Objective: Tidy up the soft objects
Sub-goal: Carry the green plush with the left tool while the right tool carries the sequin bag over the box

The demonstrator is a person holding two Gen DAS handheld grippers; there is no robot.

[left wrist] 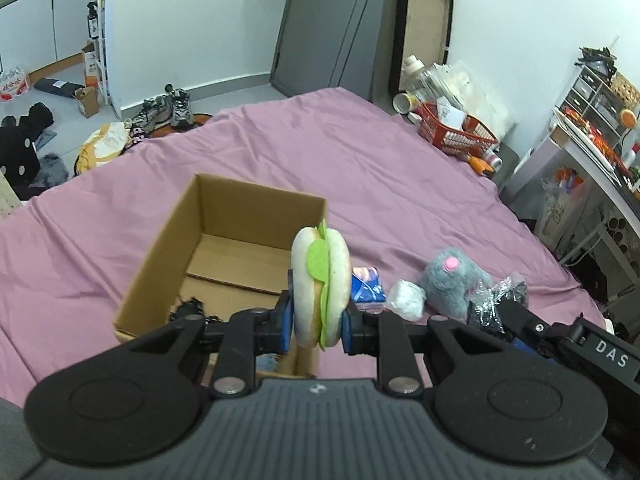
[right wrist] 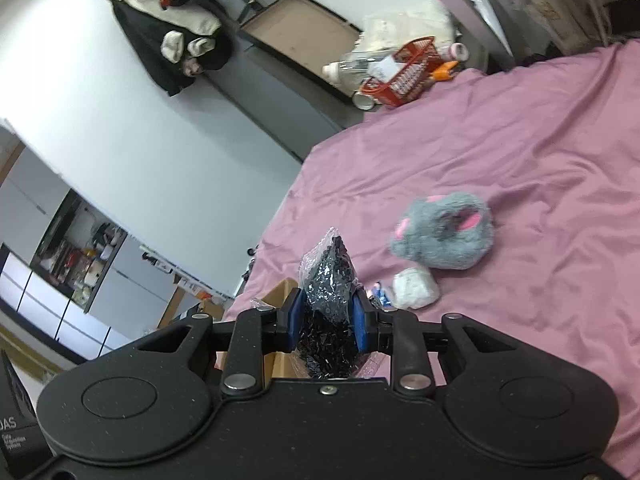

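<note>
Pink bedsheet (left wrist: pixel 400 184) fills both views, everything sits on it. Largest item: cardboard box (left wrist: pixel 168 264), open top, just ahead-left of the left gripper (left wrist: pixel 316 320). Only the left wrist view shows its inside: bare floor flaps plus a small dark tangle at the near wall, can't ID it. Right wrist view catches just one box corner behind its own left finger.

Grey plush mouse (right wrist: pixel 444 236) lies ahead-right of both tools. Right view shows pink ears and the top of its body; left view shows the pink nose side. White crumpled ball (right wrist: pixel 414 290) is just beside the mouse, on the side nearer the tools. Blue printed packet (left wrist: pixel 366 284) is next to the ball, clear in the left view, mostly hidden behind the right finger in the right view.

Left gripper: jaws nearly closed, pads clamped on a plush burger (left wrist: pixel 320 284), white buns with green felt lettuce, held on edge, raised beside the box's near right corner.

Right gripper (right wrist: pixel 326 326): jaws nearly closed, pads squeezing a clear bag of black bits (right wrist: pixel 328 304), off the sheet. Left view shows that bag and the right tool's body at its lower right edge.

Red basket (right wrist: pixel 400 76) far ahead at the bed's edge, well apart.
</note>
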